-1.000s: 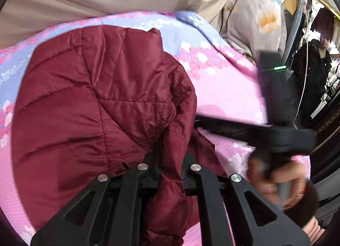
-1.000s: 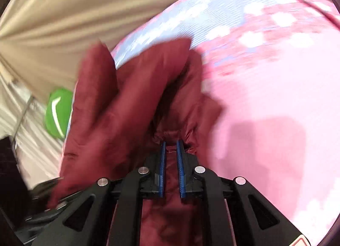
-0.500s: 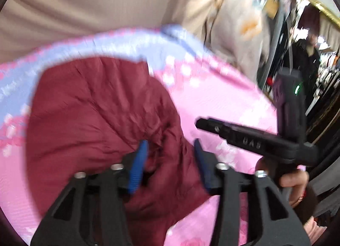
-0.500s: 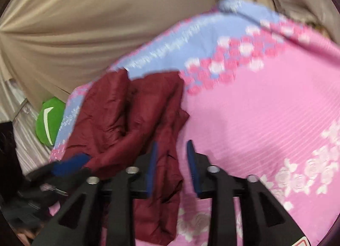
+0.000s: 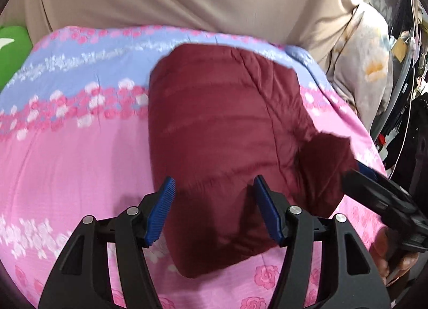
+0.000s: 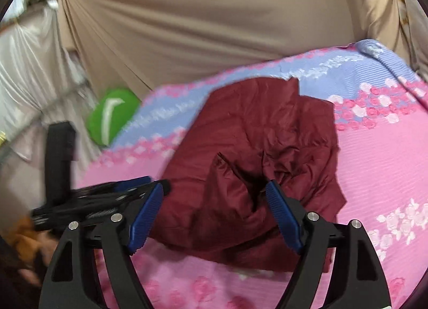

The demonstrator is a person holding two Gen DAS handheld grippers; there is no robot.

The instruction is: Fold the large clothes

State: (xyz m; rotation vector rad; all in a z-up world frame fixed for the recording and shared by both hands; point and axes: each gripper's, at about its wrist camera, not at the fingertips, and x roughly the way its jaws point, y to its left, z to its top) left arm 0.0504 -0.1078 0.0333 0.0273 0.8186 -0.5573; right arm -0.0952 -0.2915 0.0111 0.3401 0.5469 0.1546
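Both claws are found spread and still widening, with nothing pinched. Left gripper is angled downward above the near edge of the maroon quilted jacket, its blue pads clear of the fabric. Right gripper is likewise held over the jacket's rumpled near portion. The jacket is seen lying folded on the pink and blue floral bedspread. A green cushion is noted beside the bed.

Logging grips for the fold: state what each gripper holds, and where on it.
Nothing is held. The left gripper and right gripper are both opening, pads clear of the dark red quilted jacket lying on the pink floral bedcover.
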